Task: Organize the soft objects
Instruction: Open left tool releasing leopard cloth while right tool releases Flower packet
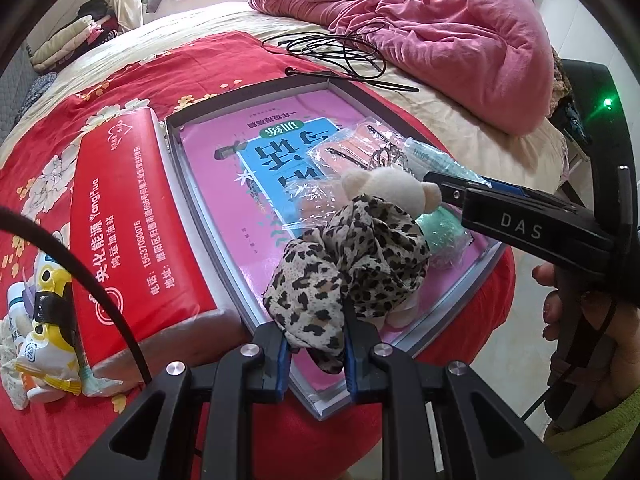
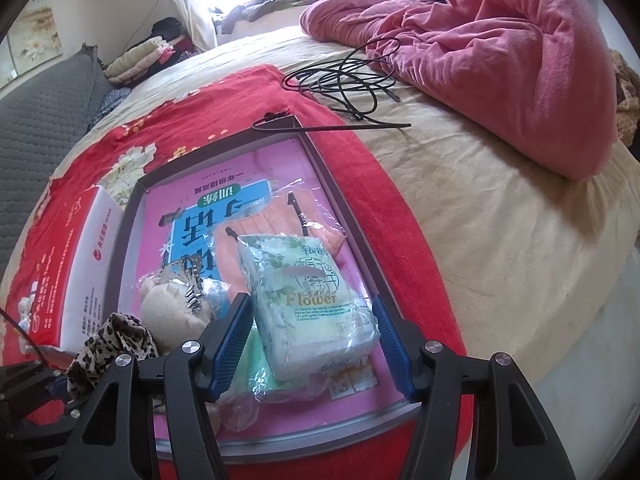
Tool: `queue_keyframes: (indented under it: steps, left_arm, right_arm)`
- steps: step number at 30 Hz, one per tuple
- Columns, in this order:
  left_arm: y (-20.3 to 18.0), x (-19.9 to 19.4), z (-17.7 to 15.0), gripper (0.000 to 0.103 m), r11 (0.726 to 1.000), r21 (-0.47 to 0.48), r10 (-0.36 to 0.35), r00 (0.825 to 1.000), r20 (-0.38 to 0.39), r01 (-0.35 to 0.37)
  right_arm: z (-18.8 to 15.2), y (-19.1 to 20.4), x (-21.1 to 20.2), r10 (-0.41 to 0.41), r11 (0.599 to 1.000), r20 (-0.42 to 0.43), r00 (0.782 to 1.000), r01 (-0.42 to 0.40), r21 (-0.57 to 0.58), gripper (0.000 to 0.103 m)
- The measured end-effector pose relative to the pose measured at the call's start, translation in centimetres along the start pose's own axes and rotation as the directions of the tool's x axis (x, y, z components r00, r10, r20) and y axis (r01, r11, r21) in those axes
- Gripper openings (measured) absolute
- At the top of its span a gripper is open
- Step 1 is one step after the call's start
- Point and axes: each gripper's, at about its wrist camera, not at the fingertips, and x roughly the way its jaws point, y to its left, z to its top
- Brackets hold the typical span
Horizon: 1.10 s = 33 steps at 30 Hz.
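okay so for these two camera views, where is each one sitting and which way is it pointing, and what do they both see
Left wrist: sits on the left gripper, looking along its fingers, shut on the leopard-print fabric over the grey tray; the right gripper and holding hand show.
Right wrist: sits on the right gripper, looking along its open fingers either side of the tissue pack; the left gripper shows at bottom left.
Shared: tray, pink book, plush bear, red tissue box, pink blanket.

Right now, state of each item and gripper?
Left gripper: shut on leopard cloth.
Right gripper: open, around tissue pack, which lies in tray.
Plush bear: in tray.
Red pack: beside tray.
Cable: coiled.
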Motion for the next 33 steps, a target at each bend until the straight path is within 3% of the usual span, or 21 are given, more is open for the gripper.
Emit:
queue_keyframes:
  steps: [14, 22, 33]
  left_arm:
    - [0.1, 0.1, -0.1, 0.023, 1.0, -0.006, 0.004, 1.0, -0.01, -0.004]
    - [0.3, -0.5, -0.2, 0.044, 1.0, -0.016, -0.003, 1.0, 0.02, 0.003]
    - [0.3, -1.2, -0.4, 0.056, 1.0, -0.01, -0.001, 1.0, 0.025, 0.002]
  right_arm:
    - [0.3, 0.5, -1.7, -0.017, 1.0, 0.029, 0.999, 0.017, -0.022, 0.068]
    - [0.2, 0.7, -2.8, -0.024, 1.0, 0.045, 0.999, 0.025, -0.019, 0.07]
    - [-0.1, 0.4, -4.0, -0.03, 0.999, 0.059, 0.998, 0.031, -0.008, 0.071]
